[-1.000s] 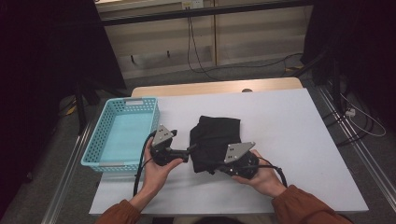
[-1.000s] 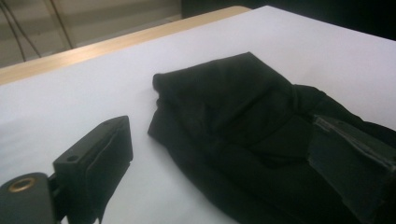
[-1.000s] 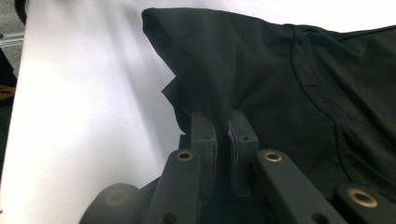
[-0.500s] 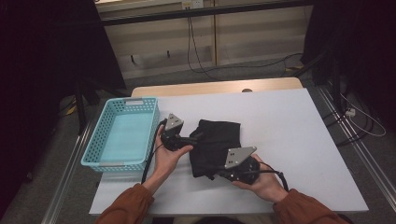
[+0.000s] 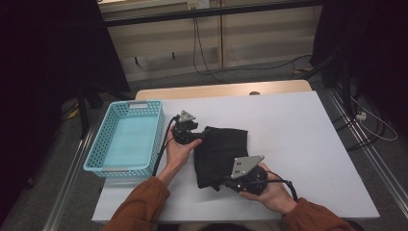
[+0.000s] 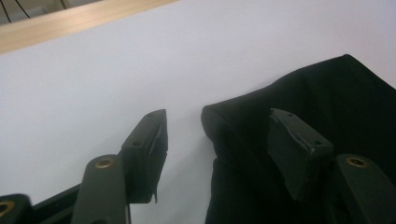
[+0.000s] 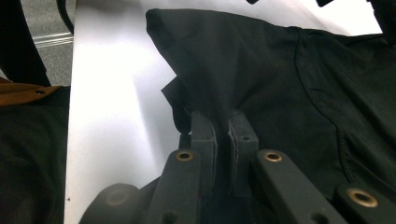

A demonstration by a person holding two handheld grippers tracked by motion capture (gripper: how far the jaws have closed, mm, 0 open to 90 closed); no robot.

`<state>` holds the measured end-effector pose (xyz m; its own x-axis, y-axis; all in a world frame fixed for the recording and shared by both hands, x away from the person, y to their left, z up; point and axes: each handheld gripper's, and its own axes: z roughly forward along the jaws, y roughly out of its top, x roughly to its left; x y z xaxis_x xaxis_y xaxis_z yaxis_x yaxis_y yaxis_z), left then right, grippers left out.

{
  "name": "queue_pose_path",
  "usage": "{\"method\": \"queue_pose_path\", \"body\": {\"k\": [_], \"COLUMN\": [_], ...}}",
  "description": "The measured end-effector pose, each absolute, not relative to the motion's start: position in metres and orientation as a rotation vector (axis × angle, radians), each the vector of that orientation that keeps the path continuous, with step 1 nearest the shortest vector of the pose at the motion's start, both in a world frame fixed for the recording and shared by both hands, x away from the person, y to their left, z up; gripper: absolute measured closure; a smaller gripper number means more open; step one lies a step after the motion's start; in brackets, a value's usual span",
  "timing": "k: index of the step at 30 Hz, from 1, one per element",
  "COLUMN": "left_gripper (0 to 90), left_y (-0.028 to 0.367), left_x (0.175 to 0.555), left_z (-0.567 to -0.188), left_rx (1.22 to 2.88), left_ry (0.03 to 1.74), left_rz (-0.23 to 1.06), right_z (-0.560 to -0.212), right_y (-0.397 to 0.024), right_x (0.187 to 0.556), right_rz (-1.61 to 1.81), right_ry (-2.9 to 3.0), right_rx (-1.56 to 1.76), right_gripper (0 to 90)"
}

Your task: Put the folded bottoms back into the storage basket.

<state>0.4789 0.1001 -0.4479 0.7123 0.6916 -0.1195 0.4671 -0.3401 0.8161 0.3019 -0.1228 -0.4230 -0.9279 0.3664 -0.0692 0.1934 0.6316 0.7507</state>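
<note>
White table (image 5: 308,134): L gripper (image 6: 212,140) jaws wide at black cloth (image 5: 219,151) corner, R gripper (image 7: 223,133) jaws pinching cloth.

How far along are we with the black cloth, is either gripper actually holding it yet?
Done: the right gripper is shut on the near edge of the black cloth.
In hand: the left gripper is open, its jaws either side of a far corner.
Left: closing it. The blue basket holds nothing, if that's the destination.
</note>
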Motion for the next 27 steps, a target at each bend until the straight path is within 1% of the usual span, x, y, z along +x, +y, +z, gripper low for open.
{"method": "queue_pose_path", "body": {"k": [3, 6, 8, 10, 12, 14, 17, 18, 19, 21, 27], "left_gripper": [41.4, 41.6, 39.5, 39.4, 40.0, 41.6, 43.0, 44.9, 49.1, 53.2, 54.7], "left_y": [0.098, 0.097, 0.096, 0.097, 0.095, 0.094, 0.090, 0.090, 0.090, 0.089, 0.084], "left_x": [0.480, 0.481, 0.479, 0.478, 0.479, 0.481, 0.481, 0.481, 0.481, 0.481, 0.477], "left_z": [-0.457, -0.461, -0.462, -0.463, -0.465, -0.468, -0.468, -0.468, -0.468, -0.467, -0.467], "left_rx": [2.048, 2.093, 2.114, 2.104, 2.078, 2.057, 2.048, 2.044, 2.035, 2.038, 2.070], "left_ry": [0.906, 0.920, 0.902, 0.908, 0.921, 0.929, 0.936, 0.932, 0.939, 0.940, 0.889], "left_rz": [0.289, 0.302, 0.347, 0.348, 0.293, 0.255, 0.255, 0.235, 0.209, 0.196, 0.176], "right_z": [-0.424, -0.425, -0.425, -0.426, -0.426, -0.426, -0.426, -0.426, -0.426, -0.427, -0.427], "right_y": [-0.123, -0.122, -0.122, -0.122, -0.122, -0.122, -0.122, -0.122, -0.122, -0.122, -0.121], "right_x": [0.302, 0.303, 0.303, 0.302, 0.303, 0.303, 0.304, 0.304, 0.304, 0.304, 0.303], "right_rz": [1.170, 1.155, 1.151, 1.150, 1.148, 1.147, 1.151, 1.151, 1.151, 1.148, 1.148], "right_ry": [2.646, 2.653, 2.653, 2.653, 2.658, 2.660, 2.656, 2.656, 2.659, 2.663, 2.664], "right_rx": [0.458, 0.460, 0.455, 0.454, 0.456, 0.457, 0.456, 0.462, 0.465, 0.458, 0.450], "right_gripper": [84.4, 84.4, 84.4, 84.4, 84.3, 84.3, 84.4, 84.4, 84.3, 84.3, 84.4]}}
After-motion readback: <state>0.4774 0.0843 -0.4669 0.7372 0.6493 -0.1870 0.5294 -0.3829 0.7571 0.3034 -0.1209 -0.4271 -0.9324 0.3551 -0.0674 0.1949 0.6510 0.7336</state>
